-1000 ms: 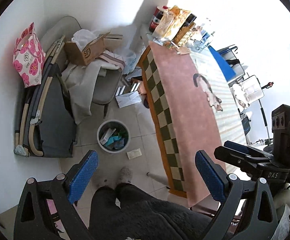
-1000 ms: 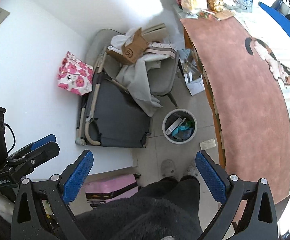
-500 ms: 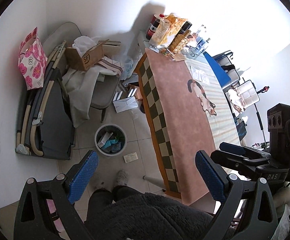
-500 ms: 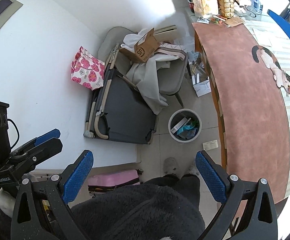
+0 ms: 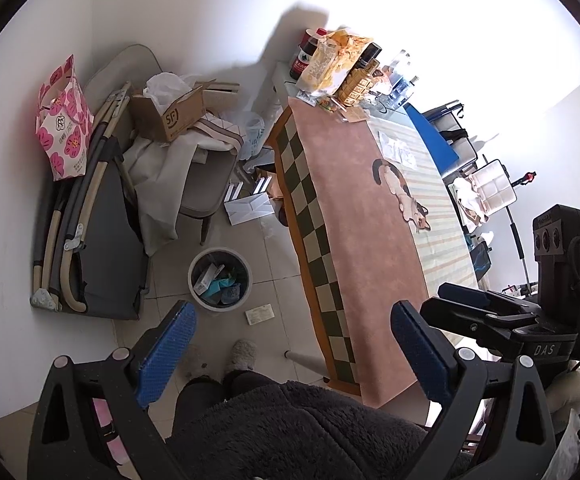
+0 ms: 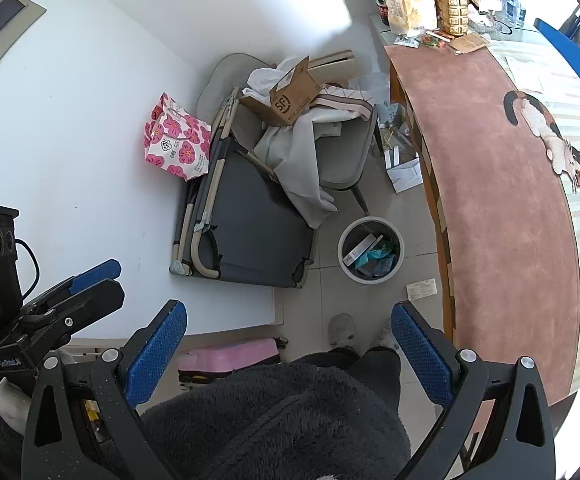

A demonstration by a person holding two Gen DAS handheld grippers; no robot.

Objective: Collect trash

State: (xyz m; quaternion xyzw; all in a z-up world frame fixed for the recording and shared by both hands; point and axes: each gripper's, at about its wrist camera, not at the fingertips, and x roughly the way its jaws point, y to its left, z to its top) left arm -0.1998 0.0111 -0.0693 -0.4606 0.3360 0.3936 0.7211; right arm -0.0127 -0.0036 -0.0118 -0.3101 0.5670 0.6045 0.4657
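Note:
A round white trash bin [image 5: 220, 278] [image 6: 371, 250] stands on the tiled floor beside the table, with boxes and blue-green wrappers inside. A small white card [image 5: 259, 314] [image 6: 422, 289] lies on the floor just next to it. Both grippers hang high above the floor, in front of the person's dark fleece top. My left gripper [image 5: 292, 354] is open and holds nothing. My right gripper [image 6: 290, 354] is open too, its blue pads wide apart. Each gripper shows at the edge of the other's view, the right gripper [image 5: 490, 312] and the left gripper [image 6: 70, 292].
A long table [image 5: 362, 240] with a pink cat-print cloth fills the right; bottles and snack bags [image 5: 342, 66] stand at its far end. A chair piled with cloth and a cardboard box [image 5: 170, 114], a folded cot [image 5: 102, 240], a flowered bag [image 5: 64, 120] and a pink case [image 6: 230, 358] crowd the left.
Both grippers have risen and tilted, so the bin and floor look smaller and farther off. Both stay open and empty.

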